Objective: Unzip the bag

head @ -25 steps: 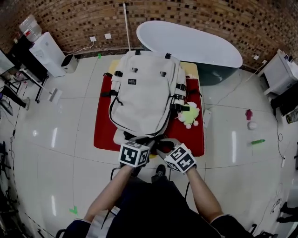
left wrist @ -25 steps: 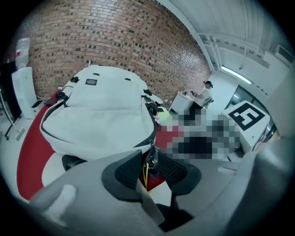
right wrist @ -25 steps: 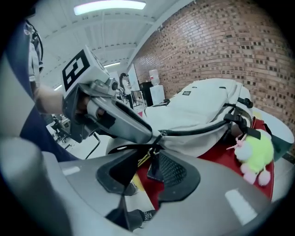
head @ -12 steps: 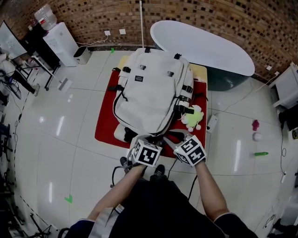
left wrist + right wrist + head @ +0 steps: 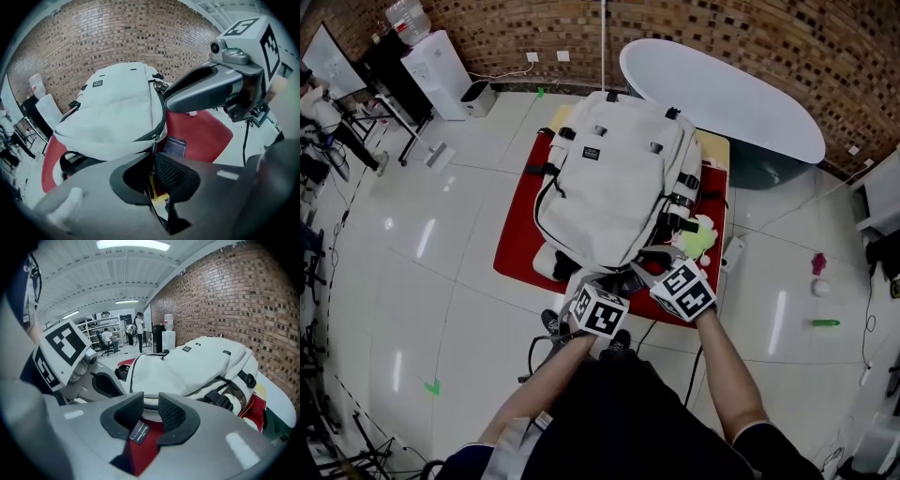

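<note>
Bag [image 5: 614, 178] lies on red mat [image 5: 517, 248], centre floor. Left gripper [image 5: 152, 171] jaws, just closing, pinch zipper pull [image 5: 153, 157] at bag's near end. Right gripper [image 5: 150, 411] jaws, just narrowing, stand apart, gripping nothing.

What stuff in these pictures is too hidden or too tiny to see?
- Inside of the backpack: hidden in every view, because its own cloth covers it.
- Words on the backpack's black label: too small in all views.
- Print on the black tag: blurred in the right gripper view.
- What the green toy is: too small in the head view.
</note>
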`<move>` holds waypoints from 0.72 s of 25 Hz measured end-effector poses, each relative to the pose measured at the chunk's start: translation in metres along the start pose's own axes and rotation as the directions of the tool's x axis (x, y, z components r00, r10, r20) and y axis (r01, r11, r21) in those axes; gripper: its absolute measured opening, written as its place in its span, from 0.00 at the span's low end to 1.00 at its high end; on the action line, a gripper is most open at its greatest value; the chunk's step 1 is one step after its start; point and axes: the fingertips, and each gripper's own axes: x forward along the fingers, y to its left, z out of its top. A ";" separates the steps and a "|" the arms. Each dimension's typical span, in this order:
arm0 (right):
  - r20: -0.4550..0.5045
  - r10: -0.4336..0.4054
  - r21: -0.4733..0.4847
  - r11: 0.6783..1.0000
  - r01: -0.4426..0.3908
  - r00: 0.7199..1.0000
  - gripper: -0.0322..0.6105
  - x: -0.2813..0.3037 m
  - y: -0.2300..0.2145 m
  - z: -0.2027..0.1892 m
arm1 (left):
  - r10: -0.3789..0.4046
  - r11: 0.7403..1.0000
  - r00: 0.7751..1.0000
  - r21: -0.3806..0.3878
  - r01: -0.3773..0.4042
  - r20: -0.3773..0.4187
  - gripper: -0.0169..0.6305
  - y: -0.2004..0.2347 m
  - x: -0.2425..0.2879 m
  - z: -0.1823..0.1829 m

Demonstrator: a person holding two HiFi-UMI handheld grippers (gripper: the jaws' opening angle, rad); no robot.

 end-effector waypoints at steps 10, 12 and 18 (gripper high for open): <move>-0.083 0.087 -0.275 0.956 -0.107 0.993 0.27 0.001 0.021 -0.001 | -0.109 0.990 0.989 -0.077 0.117 0.098 0.08 0.002 -0.051 0.029; -0.101 0.096 -0.337 0.933 -0.125 0.990 0.27 0.004 0.027 -0.001 | -0.120 0.989 0.986 -0.075 0.129 0.119 0.08 0.005 -0.061 0.038; -0.090 0.082 -0.487 0.866 -0.115 0.993 0.30 0.009 0.035 0.016 | -0.163 0.983 0.979 -0.063 0.172 0.125 0.08 0.005 -0.077 0.049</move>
